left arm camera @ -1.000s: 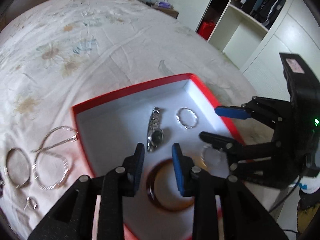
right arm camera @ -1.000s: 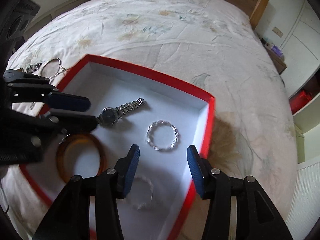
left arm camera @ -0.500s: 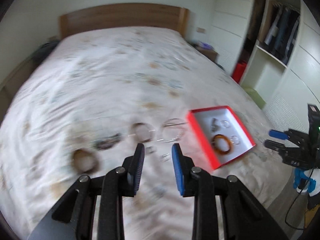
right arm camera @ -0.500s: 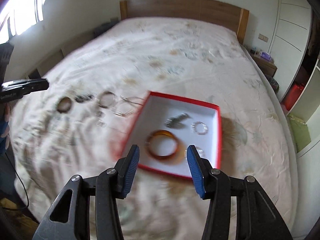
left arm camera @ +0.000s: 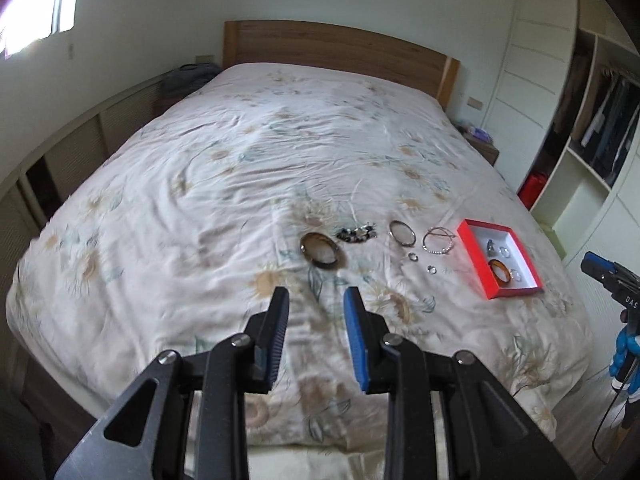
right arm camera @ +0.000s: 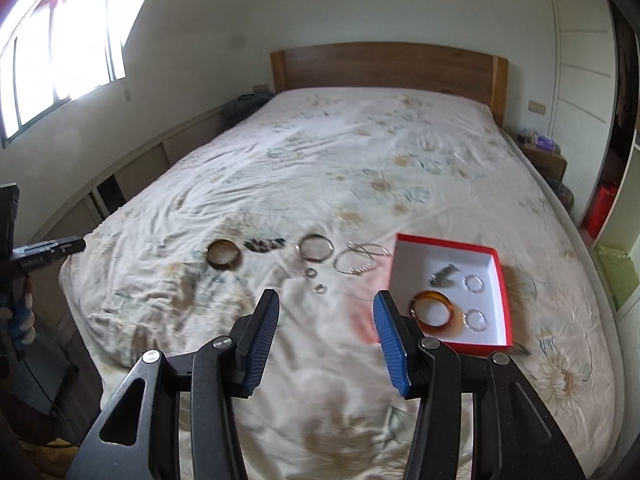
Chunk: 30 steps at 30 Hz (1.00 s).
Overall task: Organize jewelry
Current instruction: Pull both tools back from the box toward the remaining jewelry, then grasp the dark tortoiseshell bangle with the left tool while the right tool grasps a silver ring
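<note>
1. Left wrist view: the left claw (left arm camera: 316, 320) hangs above the foot edge of the bed (left arm camera: 280, 152), its fingers parted by a modest gap with nothing between them.
2. Along the bed near its foot edge lie a brown bangle (left arm camera: 322, 250), a dark beaded piece (left arm camera: 357, 233), a thin silver hoop (left arm camera: 402, 233) and a beaded silver bracelet (left arm camera: 439, 241), with two small rings (left arm camera: 422, 262) just in front.
3. The red box (left arm camera: 476, 258) sits near the bed's right edge, holding an amber bangle (left arm camera: 500, 271).
4. Right wrist view: the right claw (right arm camera: 326, 316) hovers over the foot edge, fingers spread wide and empty.
5. In the red box (right arm camera: 502, 300) lie the amber bangle (right arm camera: 434, 312), a watch (right arm camera: 442, 275) and two silver rings (right arm camera: 473, 282).
6. The left claw (right arm camera: 68, 245) shows at the far left, beyond the bed's left edge; its opening cannot be told here.
</note>
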Tool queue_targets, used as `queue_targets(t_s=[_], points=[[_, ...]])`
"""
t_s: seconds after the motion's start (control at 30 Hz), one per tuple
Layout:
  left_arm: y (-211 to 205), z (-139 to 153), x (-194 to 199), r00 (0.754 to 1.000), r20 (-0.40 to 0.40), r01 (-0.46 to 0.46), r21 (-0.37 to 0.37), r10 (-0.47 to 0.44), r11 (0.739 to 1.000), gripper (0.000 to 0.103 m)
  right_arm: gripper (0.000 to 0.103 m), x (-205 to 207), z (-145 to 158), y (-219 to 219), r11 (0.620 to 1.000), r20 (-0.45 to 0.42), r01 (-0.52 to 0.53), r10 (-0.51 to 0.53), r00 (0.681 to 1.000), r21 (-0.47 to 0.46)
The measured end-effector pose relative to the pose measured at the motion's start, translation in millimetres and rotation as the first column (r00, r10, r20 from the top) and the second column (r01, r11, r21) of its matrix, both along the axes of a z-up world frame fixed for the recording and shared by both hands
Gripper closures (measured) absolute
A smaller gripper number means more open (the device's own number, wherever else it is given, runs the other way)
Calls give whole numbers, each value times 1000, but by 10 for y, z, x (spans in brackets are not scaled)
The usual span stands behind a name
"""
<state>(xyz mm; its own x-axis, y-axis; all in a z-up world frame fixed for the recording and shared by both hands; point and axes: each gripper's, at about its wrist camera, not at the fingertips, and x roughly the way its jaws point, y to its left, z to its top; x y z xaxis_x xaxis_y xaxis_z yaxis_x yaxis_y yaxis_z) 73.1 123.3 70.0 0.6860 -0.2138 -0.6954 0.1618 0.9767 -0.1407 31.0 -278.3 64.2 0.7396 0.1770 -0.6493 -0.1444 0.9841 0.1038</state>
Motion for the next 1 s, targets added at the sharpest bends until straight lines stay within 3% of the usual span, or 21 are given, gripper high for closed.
queue_targets(t_s=[0.17,0.37,0.7,0.87,1.0], points=[[88,-96,-83,998,0,-55,10,55,998,76,56,30,-21,181,1000,15,-25,25,1000,9],[-47,-347,58,996,-57,-72,18,73,997,76,60,200,-343,280,998,-33,-44,45,998,47],[-379,-1112,845,979,-181,-93,4,92,996,76,64,941,-1081,318,997,-164,-16,28,986,77],[-445,-1419,1321,970,-210,-134,-22,126,991,76,64,1404,-1515,327,996,-228,-4,24,973,88],[-514,-1601,1670,966,-217,-144,-2,140,990,75,64,1704,-1791,349,997,-259,-7,28,965,82]])
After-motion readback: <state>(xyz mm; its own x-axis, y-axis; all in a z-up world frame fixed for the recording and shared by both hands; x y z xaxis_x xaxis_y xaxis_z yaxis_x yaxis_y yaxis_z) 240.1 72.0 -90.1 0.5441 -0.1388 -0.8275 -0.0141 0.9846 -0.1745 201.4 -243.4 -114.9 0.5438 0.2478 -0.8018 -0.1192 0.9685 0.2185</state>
